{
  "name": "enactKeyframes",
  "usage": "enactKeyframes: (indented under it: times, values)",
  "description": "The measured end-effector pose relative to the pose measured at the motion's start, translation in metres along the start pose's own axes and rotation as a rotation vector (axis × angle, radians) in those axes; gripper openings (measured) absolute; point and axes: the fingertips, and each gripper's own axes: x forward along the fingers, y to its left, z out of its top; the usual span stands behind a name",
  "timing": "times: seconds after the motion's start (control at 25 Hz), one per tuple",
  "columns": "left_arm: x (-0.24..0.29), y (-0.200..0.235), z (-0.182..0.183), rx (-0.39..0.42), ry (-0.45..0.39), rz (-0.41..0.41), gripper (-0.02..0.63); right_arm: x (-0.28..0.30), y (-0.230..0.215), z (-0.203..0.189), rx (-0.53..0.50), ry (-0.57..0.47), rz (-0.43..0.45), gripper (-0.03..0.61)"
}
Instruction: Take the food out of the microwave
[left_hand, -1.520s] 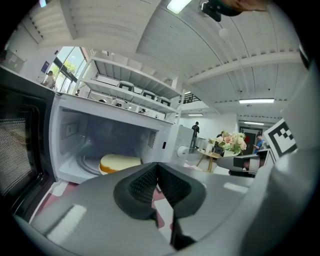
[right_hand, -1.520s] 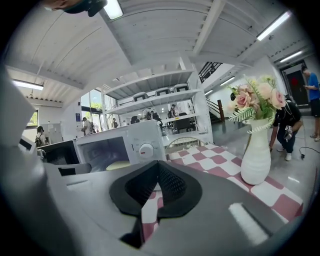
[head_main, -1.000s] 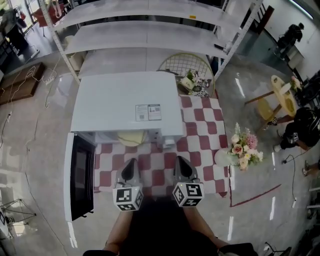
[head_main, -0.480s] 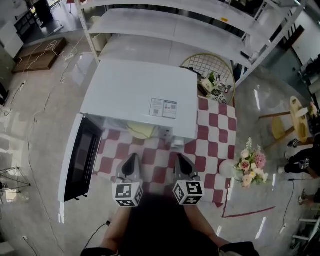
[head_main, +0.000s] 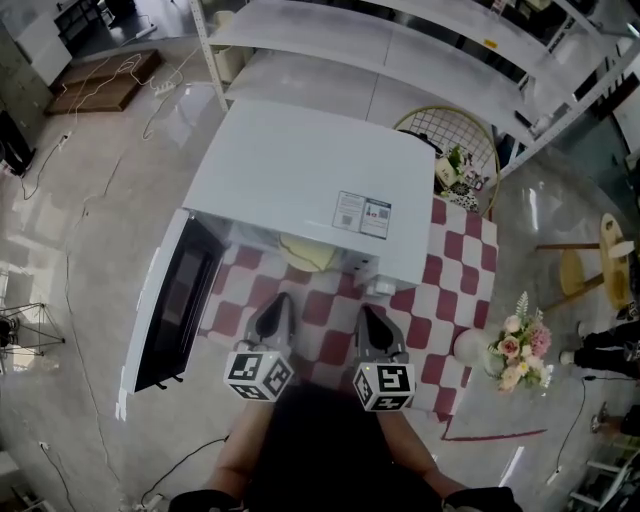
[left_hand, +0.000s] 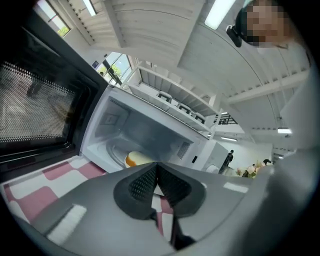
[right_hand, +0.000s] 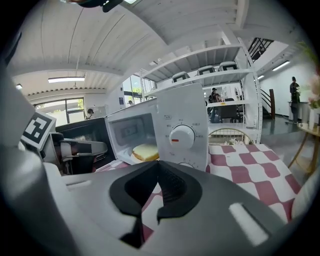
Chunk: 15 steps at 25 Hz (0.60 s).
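- Sitting deep in the cavity of the open microwave (head_main: 310, 170), the food (head_main: 305, 252) was a pale yellow slab with an orange edge, only partly visible under the top's front lip in the head view.
- Microwave door (head_main: 180, 300) swung wide to the left, standing on the red-and-white checked cloth (head_main: 450, 270) over the desk.
- Left claw (head_main: 281, 300) was shut tip to tip with nothing between, hovering over the cloth just in front of the cavity mouth; food lay ahead of it and a little right, apart, not touched.
- In the left gripper view the food (left_hand: 134, 159) showed just above and left of the closed tips (left_hand: 156, 166).
- Right claw (head_main: 366, 312) also had its tips together and was empty, in front of the control panel.
- In the right gripper view the food (right_hand: 145, 151) sat ahead and left of the claw (right_hand: 158, 164), with the dial (right_hand: 181, 136) straight ahead.
- Flowers (head_main: 517, 345) stood at the cloth's right edge, well apart.
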Motion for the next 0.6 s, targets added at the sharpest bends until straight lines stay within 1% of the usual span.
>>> enactKeyframes:
  times: [0.12, 0.24, 0.36, 0.44, 0.6]
  values:
    - [0.007, 0.006, -0.003, -0.051, 0.002, -0.02, 0.008, 0.002, 0.0, -0.003, -0.012, 0.005, -0.009, 0.002]
    - [0.011, 0.011, -0.005, -0.126, -0.004, -0.059, 0.008, 0.002, 0.001, -0.005, -0.015, 0.009, -0.02, 0.002]
    - [0.018, 0.013, -0.006, -0.196, -0.014, -0.094, 0.008, 0.0, 0.001, -0.005, -0.046, -0.002, -0.037, 0.002]
    - [0.021, 0.014, -0.005, -0.256, -0.03, -0.116, 0.008, -0.001, 0.001, -0.007, -0.058, 0.001, -0.045, 0.002]
    - [0.027, 0.019, -0.004, -0.384, -0.064, -0.15, 0.008, -0.002, -0.003, -0.013, -0.048, 0.017, -0.067, 0.002]
